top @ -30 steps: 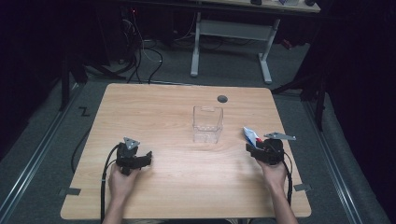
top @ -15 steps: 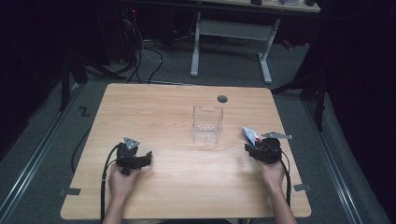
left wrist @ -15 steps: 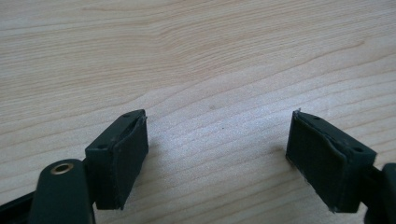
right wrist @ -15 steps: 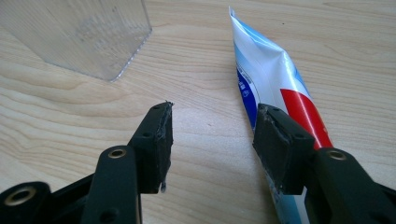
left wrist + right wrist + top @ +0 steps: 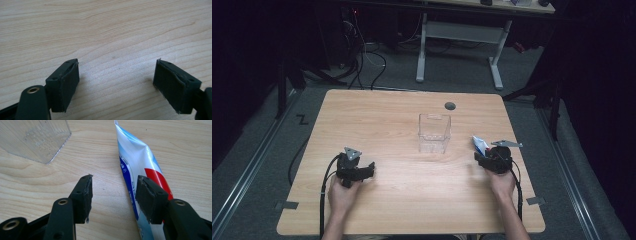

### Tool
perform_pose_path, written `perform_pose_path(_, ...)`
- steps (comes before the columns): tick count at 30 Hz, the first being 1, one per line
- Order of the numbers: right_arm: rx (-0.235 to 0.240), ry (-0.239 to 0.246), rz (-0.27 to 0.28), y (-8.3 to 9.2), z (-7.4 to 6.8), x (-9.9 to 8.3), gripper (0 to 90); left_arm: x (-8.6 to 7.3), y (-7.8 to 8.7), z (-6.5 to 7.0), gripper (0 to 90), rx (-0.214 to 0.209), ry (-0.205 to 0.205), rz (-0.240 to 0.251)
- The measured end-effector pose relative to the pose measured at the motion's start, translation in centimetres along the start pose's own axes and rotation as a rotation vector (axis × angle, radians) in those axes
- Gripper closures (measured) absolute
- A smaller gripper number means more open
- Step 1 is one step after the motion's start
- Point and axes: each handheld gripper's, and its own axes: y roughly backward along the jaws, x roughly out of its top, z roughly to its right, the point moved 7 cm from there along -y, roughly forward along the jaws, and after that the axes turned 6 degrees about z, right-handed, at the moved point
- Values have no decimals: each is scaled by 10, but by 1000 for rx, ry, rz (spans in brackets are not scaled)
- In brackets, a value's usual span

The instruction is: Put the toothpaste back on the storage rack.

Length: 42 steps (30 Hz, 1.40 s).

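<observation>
A clear plastic container [image 5: 434, 132] is standing upright near the middle of the wooden table [image 5: 377, 115], open at the top; its walls are letting the wood grain show through and nothing is lying inside it. In the right gripper view one lower corner of the container [image 5: 37, 140] is sitting at the upper left, apart from the jaws.

A toothpaste tube [image 5: 479, 145] is lying flat on the table to the right of the container, near it but not touching. In the right gripper view the tube [image 5: 136, 167] is showing a white body with light blue areas, a dark blue stripe with small print along one edge, and a red patch beside the far jaw; its flat crimped end is pointing away from the camera.

The right gripper [image 5: 492, 159] is resting low over the table just at the tube's near end, held in the person's right hand [image 5: 502, 182]. Its jaws are standing apart and unclenched [image 5: 113, 192]; one jaw is overlapping the tube, the other is over bare wood. Whether the pad is touching the tube, I cannot tell.

The left gripper [image 5: 362, 172] is sitting on the table's left side, well apart from the container, in the left hand [image 5: 343, 195]. Its jaws are spread wide [image 5: 116, 83] with bare wood between them.
</observation>
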Motion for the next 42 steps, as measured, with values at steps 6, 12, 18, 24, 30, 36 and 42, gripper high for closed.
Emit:
perform_pose_path(6, 0, 19, 6, -1, -4, 7, 470, 0, 0, 0, 211, 0, 0, 0)
perform_pose_path(12, -27, 33, 32, -2, 0, 17, 468, 0, 0, 0, 211, 0, 0, 0)
perform_pose_path(18, -51, 40, 46, -6, 5, 27, 469, 0, 0, 0, 211, 0, 0, 0)
perform_pose_path(24, -66, 35, 29, -14, 10, 31, 463, 0, 0, 0, 212, 0, 0, 0)
perform_pose_path(30, -98, 51, -27, -23, 14, 30, 455, 0, 0, 0, 211, 0, 0, 0)
perform_pose_path(36, -129, 67, -77, -32, 17, 23, 456, 0, 0, 0, 211, 0, 0, 0)
perform_pose_path(42, -152, 97, -122, -36, 18, 21, 458, 0, 0, 0, 211, 0, 0, 0)
